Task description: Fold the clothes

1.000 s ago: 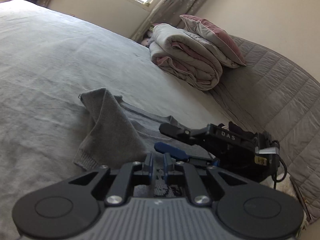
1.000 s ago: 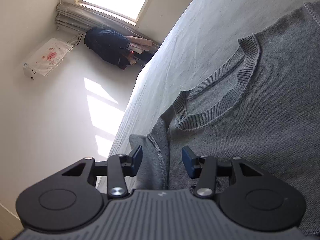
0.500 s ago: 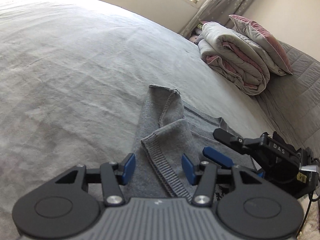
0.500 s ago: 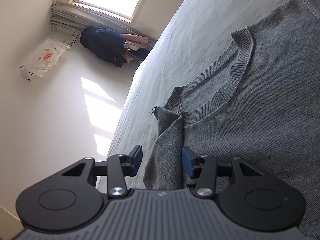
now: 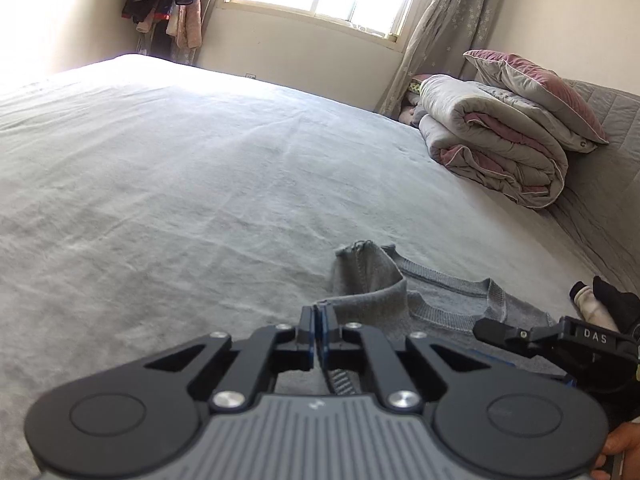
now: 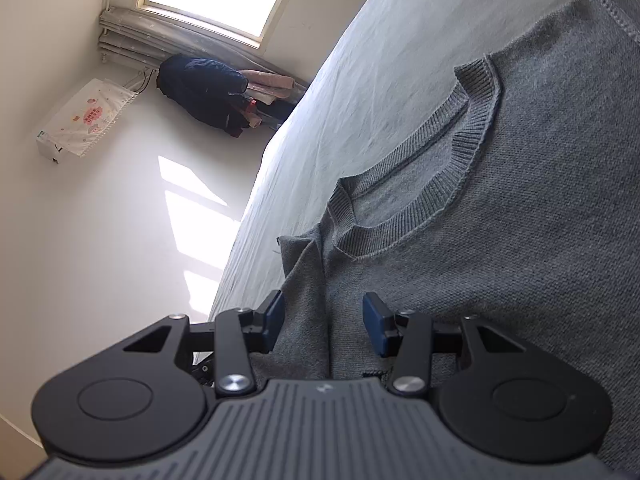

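Two grippers on one grey sweater [image 6: 500, 240], flat on the bed [image 5: 200, 168]. Left gripper [image 5: 319, 332] pinches the sleeve cuff; right gripper [image 6: 324, 320] half-open, straddling fabric. Carry sleeve across low, keep it taut.

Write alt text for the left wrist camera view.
The left gripper, fingers shut, pinches a fold of a grey sweater lying on a grey bed. The right gripper reaches in from the right; a folded quilt and pillow sit beyond.
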`<state>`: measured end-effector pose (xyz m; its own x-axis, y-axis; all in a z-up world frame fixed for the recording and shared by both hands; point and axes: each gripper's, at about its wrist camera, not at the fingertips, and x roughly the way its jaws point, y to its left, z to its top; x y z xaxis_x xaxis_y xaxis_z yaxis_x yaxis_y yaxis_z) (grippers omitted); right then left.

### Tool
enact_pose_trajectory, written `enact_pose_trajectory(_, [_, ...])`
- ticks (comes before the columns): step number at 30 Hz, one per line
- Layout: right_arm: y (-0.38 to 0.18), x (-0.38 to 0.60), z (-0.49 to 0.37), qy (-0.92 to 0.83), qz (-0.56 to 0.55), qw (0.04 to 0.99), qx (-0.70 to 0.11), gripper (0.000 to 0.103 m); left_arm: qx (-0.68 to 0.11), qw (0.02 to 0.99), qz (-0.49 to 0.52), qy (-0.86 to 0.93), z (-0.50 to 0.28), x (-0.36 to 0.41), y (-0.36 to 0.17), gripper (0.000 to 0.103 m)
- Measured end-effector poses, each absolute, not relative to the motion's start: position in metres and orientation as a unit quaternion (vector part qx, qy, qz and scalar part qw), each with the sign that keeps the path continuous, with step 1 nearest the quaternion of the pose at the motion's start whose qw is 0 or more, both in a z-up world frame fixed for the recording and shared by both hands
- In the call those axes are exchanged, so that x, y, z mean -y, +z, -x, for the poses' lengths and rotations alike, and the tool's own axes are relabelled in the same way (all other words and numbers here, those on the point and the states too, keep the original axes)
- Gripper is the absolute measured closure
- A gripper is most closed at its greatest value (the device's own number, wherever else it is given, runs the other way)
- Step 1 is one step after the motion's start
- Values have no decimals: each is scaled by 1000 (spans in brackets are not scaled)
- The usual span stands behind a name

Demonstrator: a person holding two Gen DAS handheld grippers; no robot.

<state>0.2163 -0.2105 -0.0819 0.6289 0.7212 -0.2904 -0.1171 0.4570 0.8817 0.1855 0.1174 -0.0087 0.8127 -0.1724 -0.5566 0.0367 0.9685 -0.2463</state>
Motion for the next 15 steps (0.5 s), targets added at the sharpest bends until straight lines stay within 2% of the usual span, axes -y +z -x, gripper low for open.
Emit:
enact_pose_trajectory(7, [-84, 214, -215, 268, -445, 785, -337, 55, -293, 954, 57, 36, -204, -175, 8, 100])
enact_pose_trajectory(15, [-82, 210, -215, 267, -435, 791, -337, 55, -324, 934, 26, 148, -223, -215, -19, 101])
